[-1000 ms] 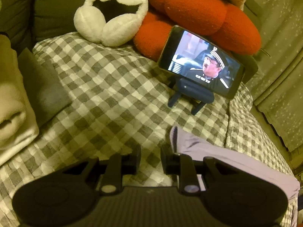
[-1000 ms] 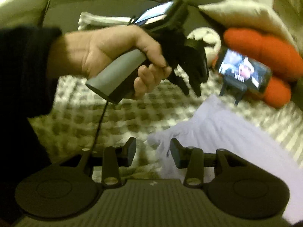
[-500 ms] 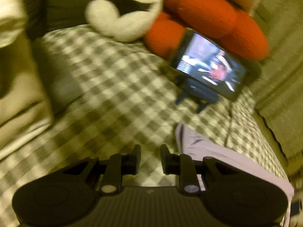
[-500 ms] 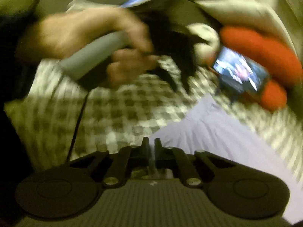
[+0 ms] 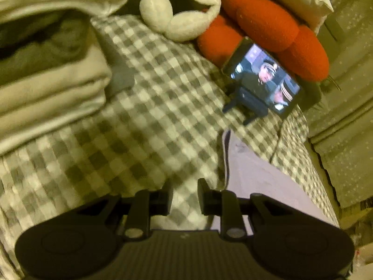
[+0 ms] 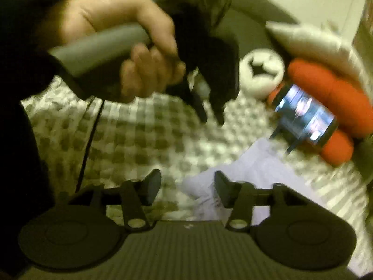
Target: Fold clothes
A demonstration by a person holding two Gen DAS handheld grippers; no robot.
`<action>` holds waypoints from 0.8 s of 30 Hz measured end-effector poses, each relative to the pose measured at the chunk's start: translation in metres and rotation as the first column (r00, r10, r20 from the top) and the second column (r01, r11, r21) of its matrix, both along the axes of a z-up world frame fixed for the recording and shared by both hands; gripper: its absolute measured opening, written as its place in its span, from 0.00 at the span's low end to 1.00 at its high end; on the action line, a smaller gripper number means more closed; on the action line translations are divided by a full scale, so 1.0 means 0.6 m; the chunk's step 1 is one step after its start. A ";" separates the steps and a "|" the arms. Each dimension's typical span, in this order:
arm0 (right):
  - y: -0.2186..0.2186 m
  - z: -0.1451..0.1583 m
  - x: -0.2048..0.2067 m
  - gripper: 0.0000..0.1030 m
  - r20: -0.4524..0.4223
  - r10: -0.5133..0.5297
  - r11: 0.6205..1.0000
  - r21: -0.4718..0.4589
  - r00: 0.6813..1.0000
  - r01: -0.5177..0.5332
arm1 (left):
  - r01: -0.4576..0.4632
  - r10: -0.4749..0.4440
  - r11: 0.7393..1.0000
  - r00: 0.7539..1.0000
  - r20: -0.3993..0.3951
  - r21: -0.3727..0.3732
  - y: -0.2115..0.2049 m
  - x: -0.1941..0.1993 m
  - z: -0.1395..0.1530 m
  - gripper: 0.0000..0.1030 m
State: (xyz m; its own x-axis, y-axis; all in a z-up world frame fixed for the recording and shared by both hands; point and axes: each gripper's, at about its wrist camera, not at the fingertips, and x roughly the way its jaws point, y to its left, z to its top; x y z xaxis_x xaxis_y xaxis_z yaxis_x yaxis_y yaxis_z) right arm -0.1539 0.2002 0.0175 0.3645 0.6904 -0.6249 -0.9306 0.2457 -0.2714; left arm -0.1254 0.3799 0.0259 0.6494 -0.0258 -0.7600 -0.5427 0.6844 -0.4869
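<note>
Right wrist view: my right hand-held gripper [image 6: 187, 186] opening, lilac garment [image 6: 261, 170] corner unpinched; left hand-held gripper [image 5: 185, 197] slightly parted, empty. Risk: corner slips, fold skews.

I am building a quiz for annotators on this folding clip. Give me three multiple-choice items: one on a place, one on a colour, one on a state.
1. Where does the phone stand?
A. On a stand on the checked cover, in front of the orange cushion
B. On top of the folded stack
C. On the lavender garment

2. What colour is the garment near the tools?
A. Dark green
B. Pale lavender
C. Red

3. How is the left tool?
A. Clamped on the garment
B. Holding the phone
C. Fingers apart, holding nothing

Key: 1 A, the phone stands on the checked cover before the orange cushion. 2 B, the garment is pale lavender. 3 C, the left tool shows only the cover through its gap.
</note>
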 end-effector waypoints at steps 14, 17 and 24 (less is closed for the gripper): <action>-0.052 -0.003 0.125 0.00 -0.413 -0.304 0.921 0.104 0.859 0.376 | -0.050 0.042 0.957 0.998 -0.036 -0.286 -0.039 -0.047 -0.030 0.43; -0.059 -0.003 0.129 0.00 -0.446 -0.311 0.912 0.107 0.839 0.395 | -0.071 0.056 0.945 0.997 -0.054 -0.320 -0.058 -0.044 -0.035 0.43; -0.083 -0.004 0.146 0.01 -0.505 -0.330 0.892 0.108 0.797 0.438 | -0.076 0.062 0.952 0.996 -0.058 -0.295 -0.098 -0.016 -0.040 0.41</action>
State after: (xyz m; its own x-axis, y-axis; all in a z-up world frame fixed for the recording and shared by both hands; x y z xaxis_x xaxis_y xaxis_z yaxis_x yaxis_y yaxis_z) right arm -0.0665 0.1505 0.0150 0.3336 0.6879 -0.6446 -0.7469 0.6101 0.2645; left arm -0.1348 0.3210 0.0016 0.6208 -0.2114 -0.7549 -0.6108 0.4732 -0.6348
